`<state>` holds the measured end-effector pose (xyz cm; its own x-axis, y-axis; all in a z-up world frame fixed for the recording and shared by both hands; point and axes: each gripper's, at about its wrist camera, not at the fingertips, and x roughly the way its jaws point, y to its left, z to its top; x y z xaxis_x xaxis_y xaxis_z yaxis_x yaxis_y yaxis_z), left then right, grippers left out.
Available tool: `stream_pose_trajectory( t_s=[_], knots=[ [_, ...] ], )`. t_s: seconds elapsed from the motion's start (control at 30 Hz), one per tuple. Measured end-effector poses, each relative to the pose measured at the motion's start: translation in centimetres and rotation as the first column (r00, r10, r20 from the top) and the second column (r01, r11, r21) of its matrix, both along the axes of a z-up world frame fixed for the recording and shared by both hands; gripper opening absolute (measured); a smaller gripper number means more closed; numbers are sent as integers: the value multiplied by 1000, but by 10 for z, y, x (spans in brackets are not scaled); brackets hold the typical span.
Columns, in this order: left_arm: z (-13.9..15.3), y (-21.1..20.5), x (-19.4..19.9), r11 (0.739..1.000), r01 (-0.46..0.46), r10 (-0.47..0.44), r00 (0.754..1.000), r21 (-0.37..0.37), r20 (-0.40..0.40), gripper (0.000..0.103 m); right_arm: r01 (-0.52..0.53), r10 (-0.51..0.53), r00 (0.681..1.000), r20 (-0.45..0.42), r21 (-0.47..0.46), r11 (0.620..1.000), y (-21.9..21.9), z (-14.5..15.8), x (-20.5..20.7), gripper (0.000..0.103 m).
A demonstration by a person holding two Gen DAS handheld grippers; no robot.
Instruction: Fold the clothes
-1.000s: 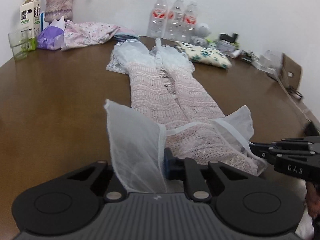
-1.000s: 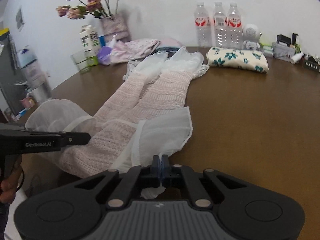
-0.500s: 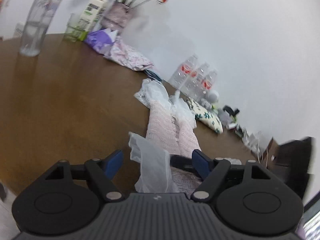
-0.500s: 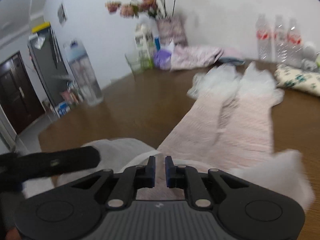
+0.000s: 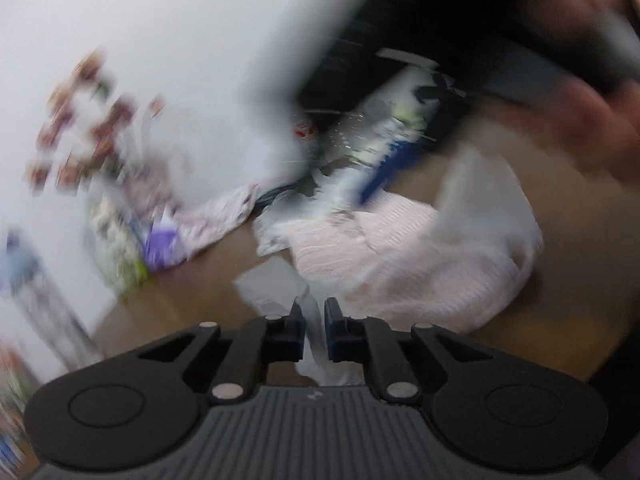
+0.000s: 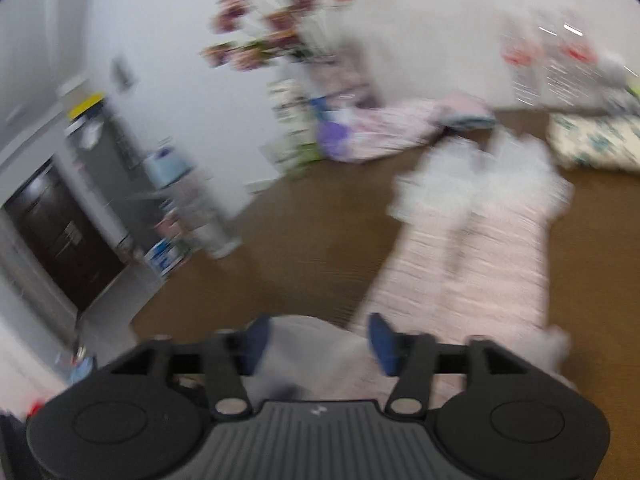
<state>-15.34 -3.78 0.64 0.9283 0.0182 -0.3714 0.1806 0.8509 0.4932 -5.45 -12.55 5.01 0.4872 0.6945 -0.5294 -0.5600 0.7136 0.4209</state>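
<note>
A pink lace garment with sheer white sleeves lies on the brown table; it also shows in the right wrist view, stretched away from me. My left gripper is shut on a sheer white sleeve, with white fabric between its pads. My right gripper is open, jaws wide apart over a sheer white sleeve at the garment's near end. Both views are strongly blurred.
A flower vase, a milk carton, a purple bag and folded clothes stand at the table's back. A folded floral cloth and water bottles are at back right. The table's left edge is near.
My left gripper opened, then closed on the sheer sleeve while swinging left. My right gripper let go of its sleeve, opened wide and moved left over the other sleeve.
</note>
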Motion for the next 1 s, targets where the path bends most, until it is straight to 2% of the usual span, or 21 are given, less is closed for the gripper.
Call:
stream_pose_trajectory(
  t_s=[0.07,0.1,0.13,0.17,0.2,0.27,0.33,0.37,0.4,0.43,0.47,0.53,0.57,0.6,0.67,0.7,0.73,0.77,0.87,0.93,1.0],
  knots=[
    [-11,-13,1,995,27,-25,1000,94,-19,10,-24,23,1000,-15,-74,997,28,-6,5,64],
    [-16,-19,0,990,37,-34,999,138,-24,10,-30,27,999,-31,-111,993,41,-10,9,49],
    [-21,-23,-1,984,41,-38,999,175,-20,9,-15,4,997,-78,-144,989,47,-19,19,26],
    [-25,-26,-2,978,41,-39,999,204,-16,9,-2,-20,993,-121,-174,985,52,-28,29,11],
    [-27,-27,-1,977,37,-35,999,211,-15,9,15,-43,989,-145,-186,982,52,-36,35,2],
    [-29,-28,1,975,31,-29,999,219,-15,11,59,-82,988,-128,-177,982,41,-43,37,1],
    [-27,-25,2,981,20,-19,1000,192,-5,12,107,-119,986,-114,-111,988,18,-43,32,0],
    [-23,-22,0,988,23,-23,1000,155,-1,15,136,-144,983,-111,-76,988,6,-45,29,0],
    [-17,-15,-4,995,40,-40,999,88,1,18,166,-172,979,-106,-64,984,-5,-48,26,1],
    [-8,-5,-9,998,65,-65,998,-5,7,28,192,-196,975,-104,-52,980,-14,-51,24,1],
    [1,10,-14,988,90,-88,996,-122,21,42,204,-208,971,-116,-40,978,-20,-56,23,1],
    [16,42,-20,939,101,-88,995,-328,54,47,228,-228,964,-135,-17,974,-31,-65,20,1],
    [23,59,-20,903,84,-65,996,-422,58,47,231,-229,965,-125,-2,973,-34,-67,17,1],
    [27,75,-13,858,36,-24,999,-512,30,47,231,-228,967,-112,8,973,-35,-69,15,1],
    [31,101,11,739,-78,37,997,-670,-74,47,221,-219,972,-87,12,975,-34,-71,10,2],
    [31,113,24,678,-117,42,992,-726,-121,46,223,-221,972,-84,14,975,-34,-72,11,2],
    [28,117,38,648,-116,11,990,-753,-143,41,226,-223,971,-90,18,974,-33,-73,12,2],
    [23,114,50,639,-114,-11,988,-761,-157,28,232,-228,968,-100,29,972,-33,-75,15,2],
    [17,92,70,644,-73,-93,980,-762,-173,20,246,-238,964,-115,53,968,-37,-71,16,10],
    [12,69,65,697,-44,-117,978,-716,-174,20,242,-235,967,-100,73,967,-47,-59,7,19],
    [5,47,50,798,-5,-109,982,-602,-153,18,256,-252,967,-46,136,957,-69,-40,-10,20]
  ],
)
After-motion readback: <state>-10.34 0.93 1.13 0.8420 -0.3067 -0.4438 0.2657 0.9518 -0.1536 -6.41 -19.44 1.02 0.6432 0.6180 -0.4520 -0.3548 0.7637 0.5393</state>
